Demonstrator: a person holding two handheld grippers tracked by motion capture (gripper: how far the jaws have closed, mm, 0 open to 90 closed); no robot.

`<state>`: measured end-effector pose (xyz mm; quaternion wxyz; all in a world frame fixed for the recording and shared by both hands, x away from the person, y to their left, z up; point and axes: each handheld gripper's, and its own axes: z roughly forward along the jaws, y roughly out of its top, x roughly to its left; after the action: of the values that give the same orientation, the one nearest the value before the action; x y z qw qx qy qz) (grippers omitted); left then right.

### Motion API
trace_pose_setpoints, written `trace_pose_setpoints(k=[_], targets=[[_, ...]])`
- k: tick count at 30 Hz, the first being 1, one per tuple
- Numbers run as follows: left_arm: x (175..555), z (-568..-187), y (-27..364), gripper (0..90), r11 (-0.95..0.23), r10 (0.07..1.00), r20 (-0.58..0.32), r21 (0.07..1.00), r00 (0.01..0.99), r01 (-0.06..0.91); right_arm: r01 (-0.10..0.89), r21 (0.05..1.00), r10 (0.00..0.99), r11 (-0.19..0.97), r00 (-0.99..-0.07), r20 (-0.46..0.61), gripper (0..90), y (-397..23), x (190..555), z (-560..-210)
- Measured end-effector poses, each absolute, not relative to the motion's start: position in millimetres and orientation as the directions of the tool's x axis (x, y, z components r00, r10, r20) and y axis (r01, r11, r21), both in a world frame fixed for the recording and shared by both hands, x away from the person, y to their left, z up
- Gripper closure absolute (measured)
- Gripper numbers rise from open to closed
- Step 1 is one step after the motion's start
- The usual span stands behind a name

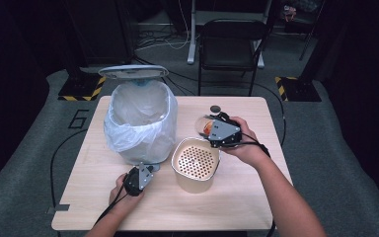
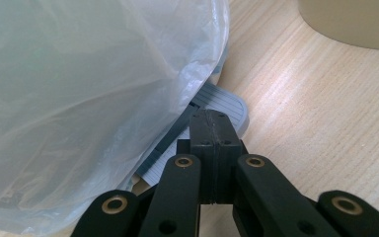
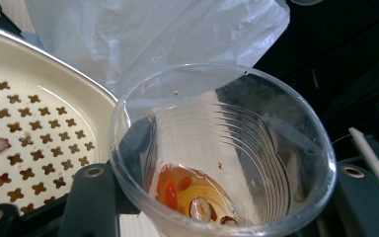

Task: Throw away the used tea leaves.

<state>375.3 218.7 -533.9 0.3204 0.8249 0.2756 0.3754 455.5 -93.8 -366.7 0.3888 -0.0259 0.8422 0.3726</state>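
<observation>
The light wooden tabletop [image 1: 256, 192] carries a bag-lined bin [image 1: 140, 123], a beige perforated bucket [image 1: 195, 165] and a small dark lid [image 1: 215, 108].

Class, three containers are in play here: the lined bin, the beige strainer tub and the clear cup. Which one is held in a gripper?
The clear plastic cup, gripped by the right gripper; the lined bin and beige tub stand on the table.

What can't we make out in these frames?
- Bin contents: high view, the white liner clouds them.
- Pedal of the bin: left gripper view, partly under the liner and behind the shut left gripper.
- Right gripper fingers: right gripper view, mostly behind the clear cup they hold.
- Leftovers in the cup: too small to name.
- Strainer pot inside: the perforated insert hides it.
</observation>
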Motion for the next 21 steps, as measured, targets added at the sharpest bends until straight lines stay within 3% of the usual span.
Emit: trace_pose_setpoints(k=[16, 21], targets=[[375, -534, 219, 90.0, -0.643, 0.695, 0.444, 0.735, 0.566, 0.213, -0.425, 0.534, 0.197, 0.731, -0.618, -0.761, 40.5, -86, 439, -368], [375, -534, 218, 90.0, -0.643, 0.696, 0.445, 0.736, 0.564, 0.213, -0.497, 0.392, 0.115, 0.775, -0.499, -0.859, 40.5, -77, 425, -375]])
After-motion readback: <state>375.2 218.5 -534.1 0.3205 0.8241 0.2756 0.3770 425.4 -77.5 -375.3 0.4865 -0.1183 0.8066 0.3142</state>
